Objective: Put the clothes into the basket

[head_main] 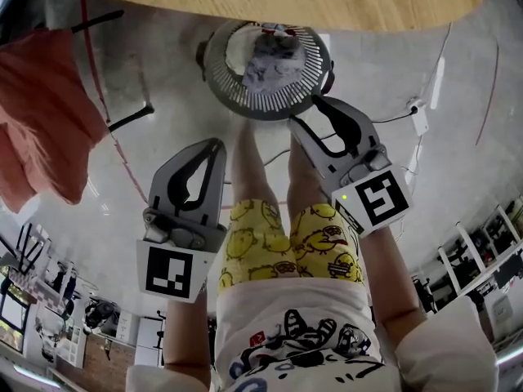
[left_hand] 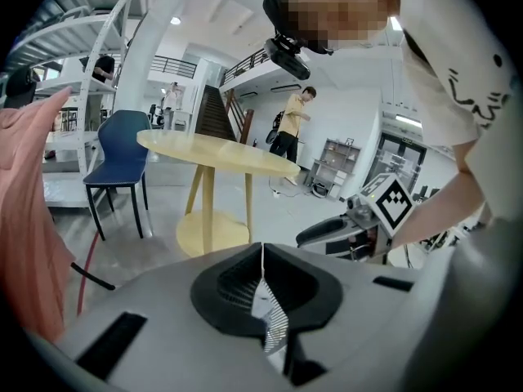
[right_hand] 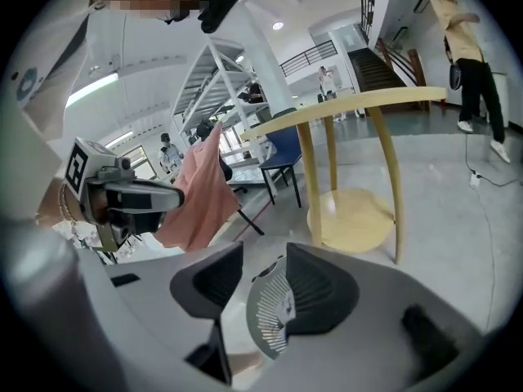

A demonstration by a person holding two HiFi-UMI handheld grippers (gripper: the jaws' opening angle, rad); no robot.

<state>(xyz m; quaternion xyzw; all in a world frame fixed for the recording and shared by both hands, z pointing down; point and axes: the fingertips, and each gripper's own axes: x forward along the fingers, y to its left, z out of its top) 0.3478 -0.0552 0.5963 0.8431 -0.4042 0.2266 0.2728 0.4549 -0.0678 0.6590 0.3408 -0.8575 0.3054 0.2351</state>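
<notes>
Cut off: pink garment [head_main: 41, 113], left edge.
Basket [head_main: 216, 78]: pale cloth [head_main: 274, 60] inside.
Left gripper [head_main: 215, 147]: jaws together.
Right gripper [head_main: 304, 113]: jaws apart, empty.

Bright, even indoor light; ceiling lamps [right_hand: 279, 25] glare mildly. I note strong fisheye bending at edges, black corners.
</notes>
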